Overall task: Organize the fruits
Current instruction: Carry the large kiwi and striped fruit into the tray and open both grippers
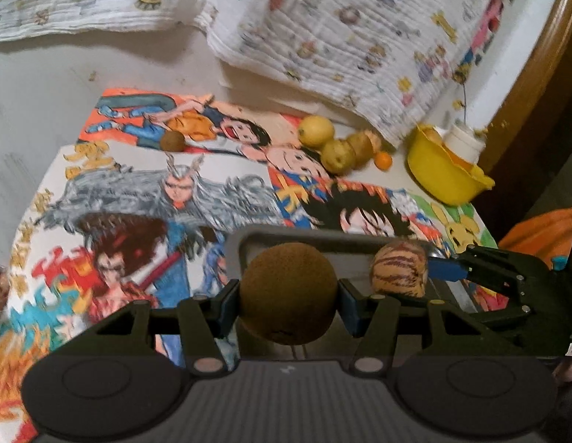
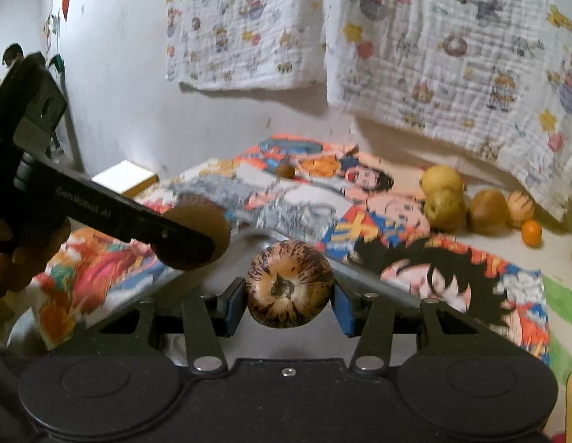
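We hold a round, fuzzy brown kiwi (image 1: pixel 289 292) in the left gripper (image 1: pixel 289 295), its blue pads pressed on the fruit's two sides above the cartoon-printed paper sheets (image 1: pixel 145 199) that cover the table. In the right gripper (image 2: pixel 289 297) we clamp a smooth, round cream fruit streaked with dark purple stripes (image 2: pixel 289 283), its stem end facing the camera; the blue pads (image 2: pixel 343 308) touch both its flanks. We take the paper sheets as our landmark. Both gripped fruits hang over the near part of the sheets, close beside each other, and a grey metal tray rim (image 1: pixel 249 236) shows just behind them.

On the far part of the sheets lies one small brown kiwi (image 1: pixel 172 141), alone, with flat printed paper around it. At the sheets' far right corner sits a tight cluster, the pieces touching or nearly so: a smooth yellow lemon-like fruit (image 1: pixel 316 131), a dull yellow-green pear-shaped fruit (image 1: pixel 337 155), a brownish round fruit (image 2: pixel 486 211), a second striped fruit (image 2: pixel 520 203) and a small glossy orange (image 1: pixel 382 160). Right of the sheets stands a yellow plastic bowl (image 1: pixel 439 177) with a white jar (image 1: pixel 465 142) in it.

Beyond the sheets' far edge, crinkled white cloths with cartoon prints (image 2: pixel 433 55) hang down, the lower hem close above the cluster. The middle of the sheets lies bare.
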`<state>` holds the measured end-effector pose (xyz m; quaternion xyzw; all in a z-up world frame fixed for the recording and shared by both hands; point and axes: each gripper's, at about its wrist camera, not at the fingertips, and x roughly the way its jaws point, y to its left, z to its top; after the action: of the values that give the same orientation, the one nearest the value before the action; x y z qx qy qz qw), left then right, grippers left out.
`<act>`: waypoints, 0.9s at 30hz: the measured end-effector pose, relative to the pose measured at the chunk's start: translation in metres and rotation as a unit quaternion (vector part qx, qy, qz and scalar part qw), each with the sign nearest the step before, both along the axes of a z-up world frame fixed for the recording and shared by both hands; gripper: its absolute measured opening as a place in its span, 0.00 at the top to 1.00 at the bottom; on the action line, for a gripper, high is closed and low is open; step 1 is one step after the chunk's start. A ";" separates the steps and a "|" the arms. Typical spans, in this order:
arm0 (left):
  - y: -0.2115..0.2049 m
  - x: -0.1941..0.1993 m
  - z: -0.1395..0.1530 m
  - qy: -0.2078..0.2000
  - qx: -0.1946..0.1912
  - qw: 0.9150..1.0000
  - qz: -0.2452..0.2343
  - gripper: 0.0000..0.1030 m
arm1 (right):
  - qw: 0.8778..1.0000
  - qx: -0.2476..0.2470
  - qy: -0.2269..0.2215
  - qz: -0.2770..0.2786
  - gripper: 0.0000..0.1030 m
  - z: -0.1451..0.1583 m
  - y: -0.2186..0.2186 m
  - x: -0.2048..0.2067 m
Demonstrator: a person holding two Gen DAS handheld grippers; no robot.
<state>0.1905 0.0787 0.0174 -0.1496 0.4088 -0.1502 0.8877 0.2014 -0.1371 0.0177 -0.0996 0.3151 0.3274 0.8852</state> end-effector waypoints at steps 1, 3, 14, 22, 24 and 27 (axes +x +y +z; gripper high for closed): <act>-0.003 -0.002 -0.001 0.001 0.003 1.000 -0.003 0.42 | 1.000 -0.006 0.004 0.000 0.50 -0.002 -0.001 -0.004; -0.009 -0.005 -0.002 0.003 0.008 1.000 -0.010 0.42 | 1.000 -0.013 0.008 0.000 0.50 -0.005 -0.002 -0.008; -0.029 -0.014 -0.008 0.015 0.064 0.997 -0.047 0.42 | 0.999 -0.029 0.038 -0.008 0.50 -0.014 -0.006 -0.017; -0.037 -0.015 -0.010 0.021 0.082 0.994 -0.063 0.42 | 0.998 -0.021 0.054 -0.018 0.50 -0.017 -0.010 -0.015; -0.038 -0.015 -0.011 0.024 0.085 0.994 -0.064 0.42 | 0.998 -0.019 0.057 -0.020 0.50 -0.017 -0.011 -0.015; -0.041 -0.014 -0.012 0.025 0.092 0.993 -0.066 0.42 | 0.998 -0.014 0.064 -0.026 0.50 -0.017 -0.013 -0.014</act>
<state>0.1761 0.0380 0.0056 -0.0433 0.4516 -0.1668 0.8754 0.1877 -0.1499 0.0002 -0.0825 0.3777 0.3056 0.8702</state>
